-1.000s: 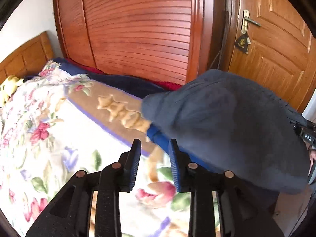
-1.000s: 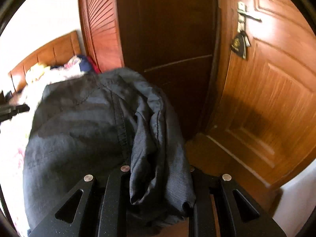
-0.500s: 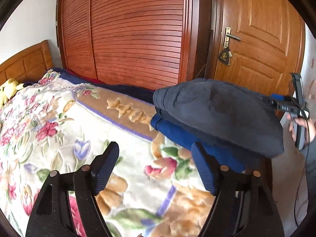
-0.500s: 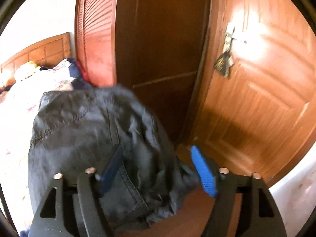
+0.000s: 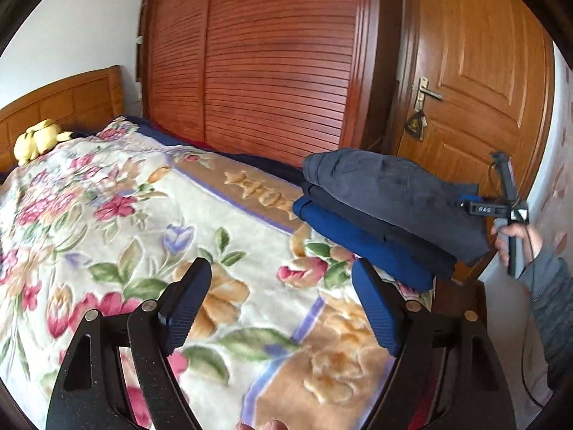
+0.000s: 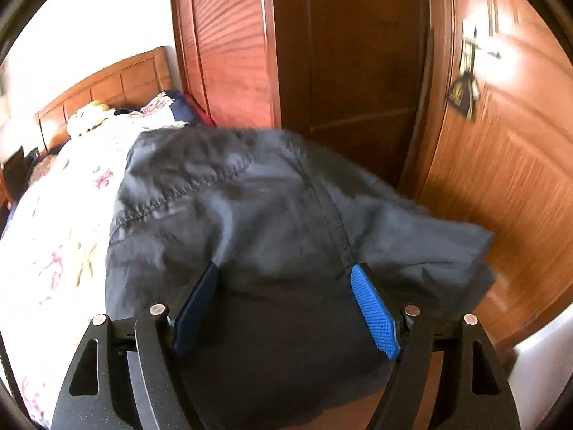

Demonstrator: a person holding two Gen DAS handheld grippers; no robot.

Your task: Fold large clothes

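A folded dark grey garment (image 5: 390,190) lies on top of a stack with a bright blue folded piece (image 5: 343,236) under it, at the bed's right corner. My left gripper (image 5: 283,304) is open and empty, above the floral blanket (image 5: 107,222), well short of the stack. My right gripper (image 6: 286,308) is open just over the near edge of the grey garment (image 6: 250,215), which fills the right wrist view. The right gripper also shows in the left wrist view (image 5: 501,204), held beside the stack's right end.
A louvred wooden wardrobe (image 5: 272,64) stands behind the bed. A wooden door (image 5: 476,82) with a handle and hanging tag is at the right. The headboard (image 5: 61,96) and a yellow plush toy (image 5: 37,139) are at far left.
Both grippers have opened and let go of the grey garment, which now rests on the stack. The left gripper has drawn back from the stack.
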